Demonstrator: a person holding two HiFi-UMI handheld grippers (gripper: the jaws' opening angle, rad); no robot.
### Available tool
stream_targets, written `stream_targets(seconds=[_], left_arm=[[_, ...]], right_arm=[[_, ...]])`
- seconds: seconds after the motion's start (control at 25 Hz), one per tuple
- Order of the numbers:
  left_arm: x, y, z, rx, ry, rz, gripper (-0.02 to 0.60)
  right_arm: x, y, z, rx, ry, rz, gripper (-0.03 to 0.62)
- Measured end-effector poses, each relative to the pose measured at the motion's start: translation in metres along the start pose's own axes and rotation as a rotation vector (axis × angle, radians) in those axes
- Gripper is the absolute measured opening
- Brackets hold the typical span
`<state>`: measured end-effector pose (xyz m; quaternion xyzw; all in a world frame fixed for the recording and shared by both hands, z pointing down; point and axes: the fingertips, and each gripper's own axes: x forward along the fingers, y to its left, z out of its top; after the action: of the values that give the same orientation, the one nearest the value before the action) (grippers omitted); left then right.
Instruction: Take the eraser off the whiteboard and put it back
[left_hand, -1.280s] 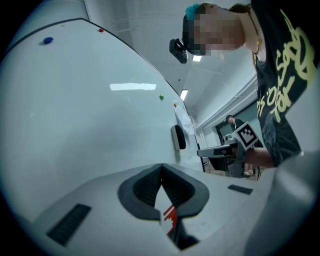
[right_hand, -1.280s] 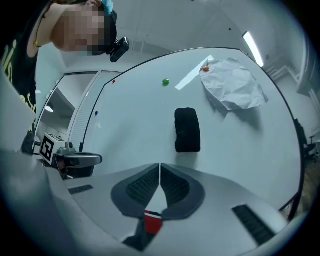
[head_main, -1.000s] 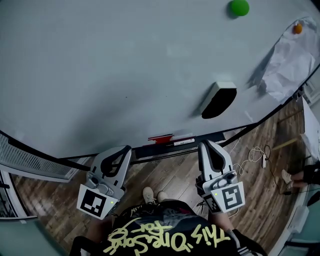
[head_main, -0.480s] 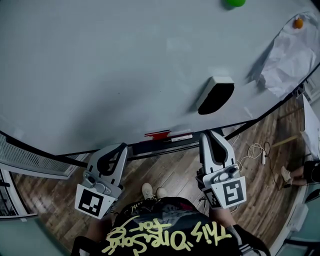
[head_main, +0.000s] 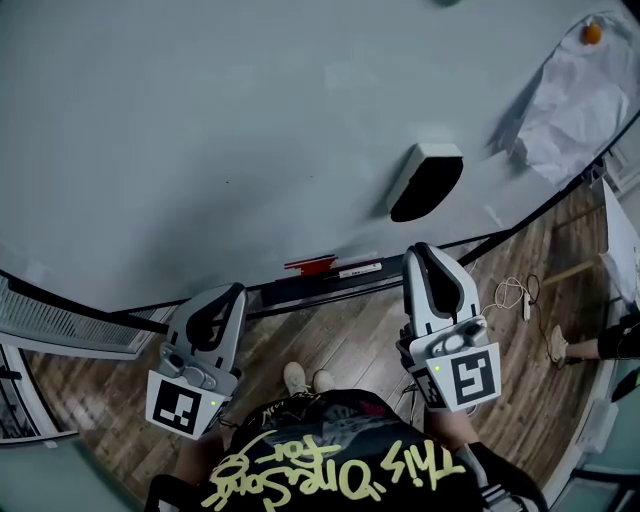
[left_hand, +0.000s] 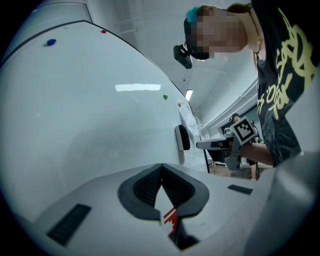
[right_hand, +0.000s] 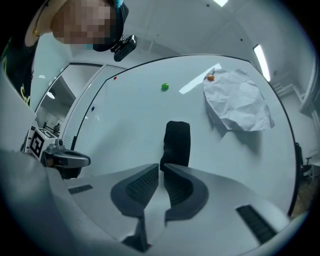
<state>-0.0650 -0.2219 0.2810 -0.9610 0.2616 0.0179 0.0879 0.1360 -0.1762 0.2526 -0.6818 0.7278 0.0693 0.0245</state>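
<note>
Head view shows me looking down at my two tools in front of the big whiteboard (head_main: 200, 130). My left gripper (head_main: 232, 292) is on the left and my right gripper (head_main: 424, 252) is on the right. Both point at the bottom edge of the board, above the wood floor (head_main: 340, 335). The eraser (head_main: 425, 180) is stuck on the whiteboard, a little way up from the tip of my right gripper and not touching it. It has a white side and a black face. A red thing (head_main: 310, 264) lies on the dark ledge (head_main: 300, 292) under the board, between my two tools. A crumpled sheet of paper (head_main: 570, 110) hangs on the board off to the right, with a small orange dot (head_main: 592, 33) at its top. In the right gripper view the eraser is right in front of the jaws, just past their tips. Those jaws are pressed together with only a thin slit between them, and nothing is in the slit. A green dot (right_hand: 165, 87) sits higher up on the board. In the left gripper view the jaw tips meet and pinch nothing. The eraser is far off to the side there, close to my other tool.
</note>
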Motion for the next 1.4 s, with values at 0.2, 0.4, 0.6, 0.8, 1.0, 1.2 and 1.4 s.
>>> stream_targets(seconds=[0.2, 0.4, 0.6, 0.8, 1.0, 1.2, 1.4], left_arm=[[-0.003, -0.001, 0.003, 0.008, -0.024, -0.004, 0.008], [-0.01, 0.002, -0.001, -0.007, -0.011, 0.01, 0.008], [-0.015, 0.006, 0.002, 0.012, -0.029, 0.02, 0.008], [-0.02, 0.008, 0.0, 0.011, -0.021, 0.033, 0.008], [-0.025, 0.012, 0.0, 0.016, -0.014, 0.056, 0.008], [-0.028, 0.014, 0.002, 0.018, -0.015, 0.074, 0.008], [-0.034, 0.016, 0.001, 0.021, -0.01, 0.096, 0.008]], right_arm=[[0.009, 0.0, 0.014, 0.015, -0.036, -0.004, 0.121], [0.019, -0.007, 0.02, -0.03, -0.024, -0.038, 0.187], [0.028, -0.017, 0.026, -0.033, -0.038, -0.084, 0.25], [0.037, -0.025, 0.031, -0.016, -0.069, -0.124, 0.253], [0.044, -0.031, 0.034, -0.004, -0.082, -0.147, 0.258], [0.052, -0.036, 0.038, 0.004, -0.095, -0.169, 0.258], [0.059, -0.035, 0.038, 0.016, -0.098, -0.173, 0.259]])
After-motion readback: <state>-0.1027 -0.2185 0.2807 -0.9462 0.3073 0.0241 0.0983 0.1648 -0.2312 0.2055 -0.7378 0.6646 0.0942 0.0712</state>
